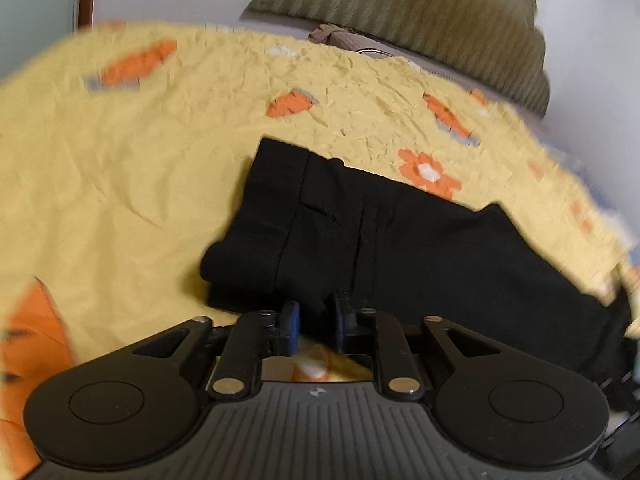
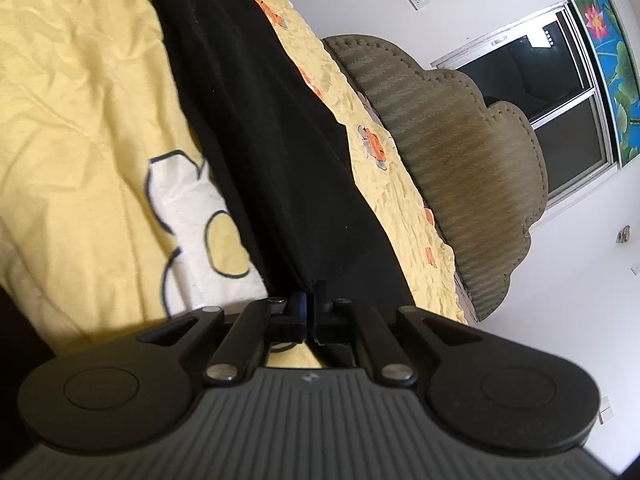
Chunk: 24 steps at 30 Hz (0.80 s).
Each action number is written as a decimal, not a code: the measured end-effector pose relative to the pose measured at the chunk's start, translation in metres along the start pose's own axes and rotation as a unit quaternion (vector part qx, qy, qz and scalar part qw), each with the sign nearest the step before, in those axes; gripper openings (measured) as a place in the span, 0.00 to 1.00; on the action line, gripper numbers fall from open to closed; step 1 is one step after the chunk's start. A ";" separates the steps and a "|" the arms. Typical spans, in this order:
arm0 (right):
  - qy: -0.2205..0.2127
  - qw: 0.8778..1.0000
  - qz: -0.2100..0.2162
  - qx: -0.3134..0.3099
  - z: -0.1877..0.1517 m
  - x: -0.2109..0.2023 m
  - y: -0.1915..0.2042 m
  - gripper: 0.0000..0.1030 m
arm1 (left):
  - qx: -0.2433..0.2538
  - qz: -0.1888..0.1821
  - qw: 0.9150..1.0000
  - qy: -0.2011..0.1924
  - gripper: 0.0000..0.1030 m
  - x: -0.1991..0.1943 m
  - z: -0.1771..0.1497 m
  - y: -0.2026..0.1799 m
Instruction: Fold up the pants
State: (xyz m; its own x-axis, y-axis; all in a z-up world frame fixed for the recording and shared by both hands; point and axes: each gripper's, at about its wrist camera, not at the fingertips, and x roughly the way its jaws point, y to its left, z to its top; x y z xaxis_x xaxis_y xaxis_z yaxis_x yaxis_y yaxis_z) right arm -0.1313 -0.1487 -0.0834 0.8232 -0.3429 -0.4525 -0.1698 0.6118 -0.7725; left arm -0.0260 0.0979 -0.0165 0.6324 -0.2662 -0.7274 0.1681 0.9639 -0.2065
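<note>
Left wrist view: the left claw (image 1: 314,326) stands slightly spread, black pants (image 1: 384,240) lying just ahead on the yellow bedspread (image 1: 120,168), cloth between its pads but apparently unpinched; that layer may slide loose.

Right wrist view: the right claw (image 2: 311,312) is pressed together on the pants' edge (image 2: 304,272); pulling could undo the fold. Only here a window (image 2: 532,92) shows.

- The left wrist camera sits just behind the left hand-held gripper (image 1: 316,326). It looks forward and down at the bed (image 1: 120,168), from very close.
- The right wrist camera sits just behind the right hand-held gripper (image 2: 311,308). It is tipped sideways and looks along the bed toward the window (image 2: 532,92).
- Both views share the black pants (image 1: 400,240) (image 2: 260,140), the yellow flowered bedsheet (image 2: 80,80) and the brown ribbed headboard (image 1: 420,12) (image 2: 452,152).
</note>
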 end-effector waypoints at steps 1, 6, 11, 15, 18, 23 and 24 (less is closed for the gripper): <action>-0.002 1.000 0.001 0.004 -0.001 -0.001 -0.001 0.04 | 0.025 0.015 1.000 -0.005 0.21 -0.005 0.000 -0.007; -0.007 1.000 0.001 0.024 -0.005 0.002 0.000 0.05 | 0.081 0.086 0.992 -0.038 0.25 -0.026 0.004 -0.026; -0.017 0.999 0.002 0.043 -0.010 0.004 -0.003 0.06 | 0.079 0.087 0.991 -0.056 0.30 -0.030 0.020 -0.035; -0.027 0.996 0.018 0.079 -0.017 -0.007 -0.018 0.06 | 0.096 0.026 0.994 -0.056 0.38 -0.010 0.029 -0.071; -0.023 0.985 0.034 0.168 -0.037 -0.023 -0.050 0.09 | 0.130 -0.026 0.990 -0.051 0.56 0.012 0.025 -0.109; 0.037 0.926 -0.015 0.376 -0.114 -0.046 -0.113 0.12 | 0.207 -0.058 0.976 -0.044 0.56 0.049 0.001 -0.166; 0.053 0.894 -0.037 0.443 -0.140 -0.052 -0.129 0.13 | 0.214 -0.066 0.974 -0.040 0.56 0.055 -0.004 -0.172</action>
State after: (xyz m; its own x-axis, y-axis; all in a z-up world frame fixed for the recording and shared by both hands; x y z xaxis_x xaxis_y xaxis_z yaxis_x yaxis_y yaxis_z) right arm -0.2285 -0.3094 -0.0228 0.7510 -0.4423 -0.4903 0.4167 0.8935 -0.1677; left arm -0.0231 -0.0825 -0.0233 0.6378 -0.4035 -0.6561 0.5416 0.8406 0.0096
